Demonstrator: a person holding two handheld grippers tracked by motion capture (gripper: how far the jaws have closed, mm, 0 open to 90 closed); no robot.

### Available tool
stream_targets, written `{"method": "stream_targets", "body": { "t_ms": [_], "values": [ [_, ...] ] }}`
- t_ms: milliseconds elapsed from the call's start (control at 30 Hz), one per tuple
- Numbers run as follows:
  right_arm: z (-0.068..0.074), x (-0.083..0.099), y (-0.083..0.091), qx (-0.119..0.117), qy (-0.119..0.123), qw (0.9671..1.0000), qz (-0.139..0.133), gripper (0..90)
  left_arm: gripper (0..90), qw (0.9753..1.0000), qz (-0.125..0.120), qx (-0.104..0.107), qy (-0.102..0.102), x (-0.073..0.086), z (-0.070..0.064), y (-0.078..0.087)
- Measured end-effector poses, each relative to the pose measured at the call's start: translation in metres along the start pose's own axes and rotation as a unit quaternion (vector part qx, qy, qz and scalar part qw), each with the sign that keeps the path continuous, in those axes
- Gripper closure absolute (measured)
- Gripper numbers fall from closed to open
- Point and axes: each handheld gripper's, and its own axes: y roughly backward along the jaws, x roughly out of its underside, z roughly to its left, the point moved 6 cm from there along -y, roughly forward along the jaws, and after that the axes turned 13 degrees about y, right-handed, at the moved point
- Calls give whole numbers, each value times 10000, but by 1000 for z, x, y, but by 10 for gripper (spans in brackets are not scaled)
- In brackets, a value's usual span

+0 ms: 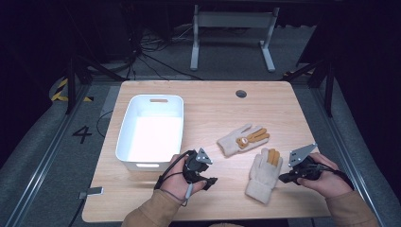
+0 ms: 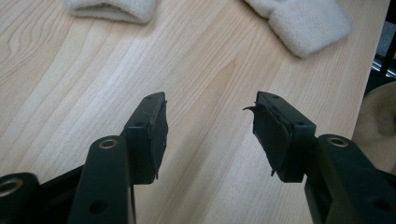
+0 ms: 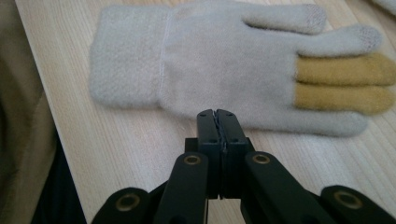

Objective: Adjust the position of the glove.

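Two cream knitted gloves with mustard fingers lie on the wooden table [image 1: 208,99]. The far glove [image 1: 241,139] has a small orange figure on it, and the near glove [image 1: 264,174] lies flat by the front edge. My right gripper [image 1: 283,178] sits just right of the near glove. In the right gripper view its jaws [image 3: 218,114] are shut with nothing between them, tips at the edge of the glove [image 3: 210,60]. My left gripper [image 1: 210,181] hovers over bare wood, open [image 2: 210,126] and holding nothing. Both glove cuffs [image 2: 112,9] [image 2: 306,23] lie beyond it.
A white plastic bin [image 1: 124,137] stands on the left half of the table, right beside the left hand. A round cable hole [image 1: 241,93] is near the back edge. The table's front edge [image 2: 369,60] runs close to the left gripper.
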Motion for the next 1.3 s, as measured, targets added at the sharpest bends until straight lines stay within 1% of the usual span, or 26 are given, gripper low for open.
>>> {"method": "stream_targets", "body": {
  "t_ms": [100,233,300,433,533,633,733,800,900,1033,1300],
  "values": [
    [1,1,0,-33,26,10000,12,900,456,10000,-62,-8,12,-2,0,1],
    [5,-1,-1,-118,99,9999,-1,900,455,10000,-57,19,23,-3,-1,2],
    [6,-2,-4,-174,68,9998,21,900,455,10000,-61,7,-6,-3,-1,1],
    [11,-7,-11,-314,233,9992,60,900,454,10000,-29,45,-20,-3,-4,0],
    [15,-8,-13,-418,328,9985,96,900,454,10000,-34,61,-47,-3,-5,-1],
    [18,-8,-14,-477,358,9982,115,900,453,10000,-14,50,-56,-4,-4,-2],
    [20,-8,-17,-574,401,9974,135,900,452,10000,-48,13,-29,-4,-3,-2],
    [22,-8,-19,-659,474,9965,204,900,452,10000,-87,27,-14,-5,-3,-1],
    [27,-8,-23,-835,520,9948,260,900,452,9999,-102,24,-19,-5,-3,-1],
    [29,-9,-29,-910,587,9935,364,900,451,9999,-106,20,-17,-5,-3,-1],
    [29,-11,-31,-868,593,9938,350,900,446,9999,-109,5,25,-5,-2,-1]
  ]
}}
